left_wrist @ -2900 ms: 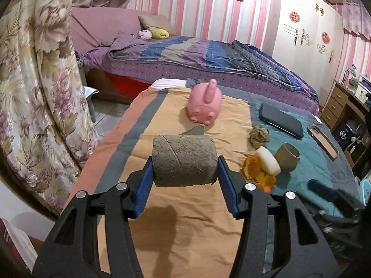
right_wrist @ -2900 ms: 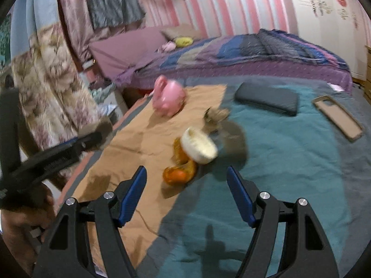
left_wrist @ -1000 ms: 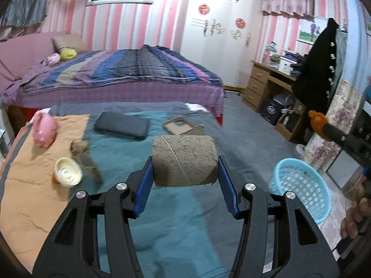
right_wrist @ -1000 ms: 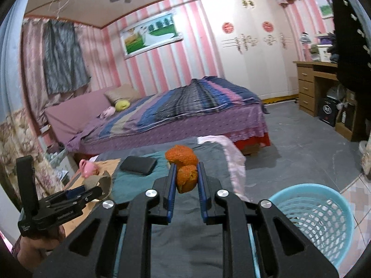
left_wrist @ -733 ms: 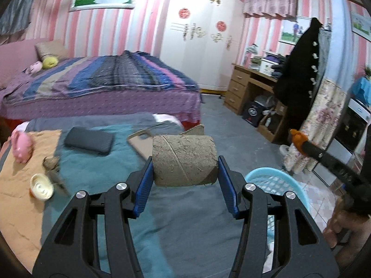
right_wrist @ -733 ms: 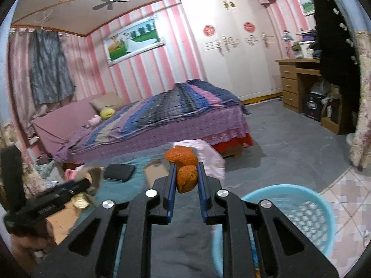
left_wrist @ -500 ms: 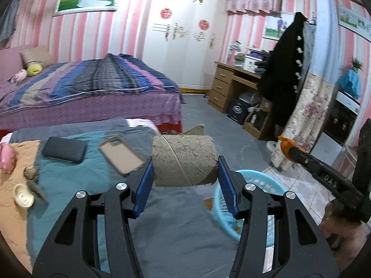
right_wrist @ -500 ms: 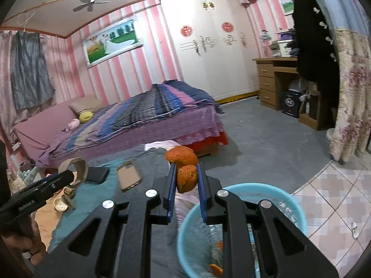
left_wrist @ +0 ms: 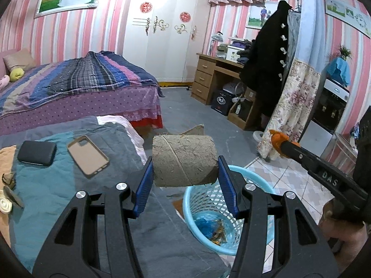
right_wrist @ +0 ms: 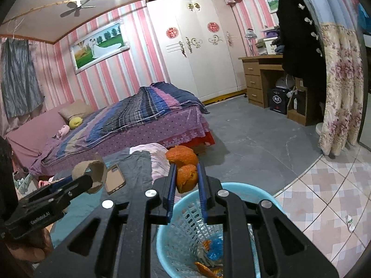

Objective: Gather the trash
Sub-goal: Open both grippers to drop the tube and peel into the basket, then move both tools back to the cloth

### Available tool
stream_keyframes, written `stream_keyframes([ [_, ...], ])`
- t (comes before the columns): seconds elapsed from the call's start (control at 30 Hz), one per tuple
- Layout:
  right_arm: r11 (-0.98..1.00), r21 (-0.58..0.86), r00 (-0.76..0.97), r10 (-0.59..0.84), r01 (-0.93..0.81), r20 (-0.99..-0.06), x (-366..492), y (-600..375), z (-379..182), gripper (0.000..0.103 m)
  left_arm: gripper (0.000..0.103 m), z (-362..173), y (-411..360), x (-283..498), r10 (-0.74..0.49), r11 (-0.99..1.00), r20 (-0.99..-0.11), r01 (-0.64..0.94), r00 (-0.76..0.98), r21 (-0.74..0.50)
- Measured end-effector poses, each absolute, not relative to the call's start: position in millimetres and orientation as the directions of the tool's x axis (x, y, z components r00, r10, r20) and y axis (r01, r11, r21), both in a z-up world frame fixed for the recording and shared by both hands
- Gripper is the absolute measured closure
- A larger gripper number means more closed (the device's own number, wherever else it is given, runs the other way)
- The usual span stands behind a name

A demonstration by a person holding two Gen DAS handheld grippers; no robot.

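Note:
My left gripper (left_wrist: 184, 162) is shut on a brown cardboard tube (left_wrist: 184, 160), held above the near bed's edge beside a light blue basket (left_wrist: 266, 192) on the floor. The tube also shows in the right wrist view (right_wrist: 91, 170). My right gripper (right_wrist: 186, 176) is shut on orange peel (right_wrist: 185, 177) and hangs over the basket (right_wrist: 243, 192), which holds blue and orange scraps. The right gripper tip with peel (left_wrist: 277, 139) shows at right in the left wrist view.
On the blanket (left_wrist: 58, 185) lie a phone case (left_wrist: 88, 155), a dark wallet (left_wrist: 37, 153), a crumpled scrap (left_wrist: 5, 178) and a small white cup (left_wrist: 4, 205). A second bed (left_wrist: 76, 85), a wardrobe (left_wrist: 162, 37), a desk (left_wrist: 220, 78) and a floral curtain (left_wrist: 292, 111) surround the grey floor.
Both grippers have swung right from the blanket toward the basket. The right gripper picked up the orange peel and is now over the basket; the left still holds the tube.

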State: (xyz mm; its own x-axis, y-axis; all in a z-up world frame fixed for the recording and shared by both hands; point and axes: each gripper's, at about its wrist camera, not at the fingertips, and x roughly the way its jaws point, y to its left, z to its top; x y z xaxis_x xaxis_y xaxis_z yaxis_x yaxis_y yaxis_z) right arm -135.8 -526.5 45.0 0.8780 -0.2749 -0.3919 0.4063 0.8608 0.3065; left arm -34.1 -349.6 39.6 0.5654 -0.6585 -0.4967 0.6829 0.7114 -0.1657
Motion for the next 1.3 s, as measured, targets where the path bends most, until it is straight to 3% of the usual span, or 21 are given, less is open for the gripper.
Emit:
stream_keyframes([
  [0.07, 0.846, 0.306, 0.866, -0.301, 0.436, -0.400, -137, -529, 44, 0.081, 0.051, 37, -359, -36, -0.664, 0.701, -0.504, 0.694, 0.552, -0.164],
  [0.1, 0.836, 0.310, 0.860, -0.317, 0.452, -0.400, -136, -530, 44, 0.071, 0.051, 35, -362, -36, -0.667, 0.697, -0.508, 0.698, 0.545, -0.165],
  [0.13, 0.820, 0.320, 0.854, -0.341, 0.474, -0.393, -139, -532, 44, 0.047, 0.051, 34, -366, -36, -0.671, 0.690, -0.513, 0.704, 0.535, -0.168],
  [0.17, 0.813, 0.327, 0.853, -0.348, 0.482, -0.390, -139, -534, 42, 0.037, 0.051, 32, -370, -37, -0.674, 0.685, -0.518, 0.708, 0.527, -0.170],
  [0.2, 0.810, 0.333, 0.853, -0.347, 0.482, -0.390, -138, -533, 42, 0.032, 0.050, 31, -374, -38, -0.676, 0.679, -0.522, 0.715, 0.520, -0.167],
  [0.47, 0.768, 0.390, 0.856, -0.395, 0.507, -0.333, -154, -547, 41, 0.032, 0.050, 24, -390, -40, -0.671, 0.671, -0.542, 0.726, 0.506, -0.153],
  [0.53, 0.760, 0.402, 0.856, -0.401, 0.510, -0.327, -154, -551, 40, 0.032, 0.044, 23, -395, -42, -0.676, 0.668, -0.543, 0.725, 0.498, -0.167],
  [0.6, 0.752, 0.408, 0.852, -0.410, 0.517, -0.325, -156, -554, 40, 0.032, 0.028, 24, -400, -45, -0.703, 0.645, -0.529, 0.740, 0.476, -0.190],
  [0.87, 0.769, 0.400, 0.862, -0.390, 0.498, -0.323, -152, -552, 42, 0.032, 0.027, 34, -382, -38, -0.709, 0.648, -0.505, 0.738, 0.493, -0.188],
  [1.03, 0.798, 0.386, 0.877, -0.348, 0.462, -0.331, -139, -539, 40, 0.032, 0.026, 31, -321, -17, -0.620, 0.747, -0.515, 0.647, 0.592, -0.155],
  [1.3, 0.887, 0.314, 0.914, -0.230, 0.337, -0.333, -103, -486, 44, 0.032, 0.022, 18, -173, 23, -0.362, 0.924, -0.534, 0.370, 0.764, -0.096],
])
